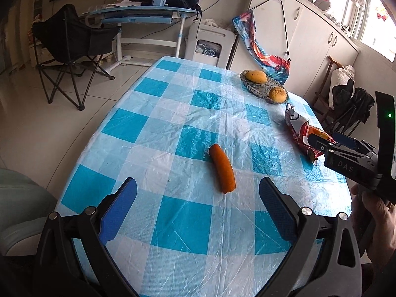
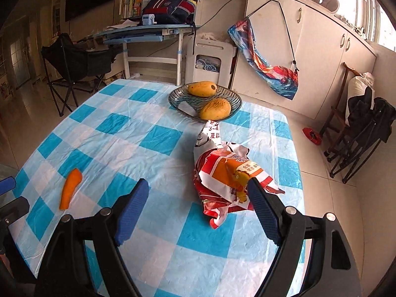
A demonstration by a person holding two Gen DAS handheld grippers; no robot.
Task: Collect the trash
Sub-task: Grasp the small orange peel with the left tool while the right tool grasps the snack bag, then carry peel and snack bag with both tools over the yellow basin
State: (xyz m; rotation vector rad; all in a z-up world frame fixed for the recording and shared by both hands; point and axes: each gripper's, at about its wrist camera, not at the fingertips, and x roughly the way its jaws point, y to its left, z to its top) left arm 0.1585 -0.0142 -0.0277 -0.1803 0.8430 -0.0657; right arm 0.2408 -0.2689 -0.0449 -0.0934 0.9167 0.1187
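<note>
Wrapper (image 2: pixel 230 180) crumpled on tablecloth (image 2: pixel 158 158) — carrot (image 2: pixel 70 188) apart.

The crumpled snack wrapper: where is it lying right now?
The crumpled wrapper lies on the checked tablecloth, toward its right side, just in front of the glass dish of mangoes and right ahead of the open right gripper.

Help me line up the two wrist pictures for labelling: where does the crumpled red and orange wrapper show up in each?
Left wrist view: the wrapper lies at the right, on the table's far right part, just ahead of the right gripper.
Right wrist view: the wrapper lies right of centre, just ahead of the open fingers.
Shared landmark: the glass dish with two mangoes, just beyond the wrapper.
</note>
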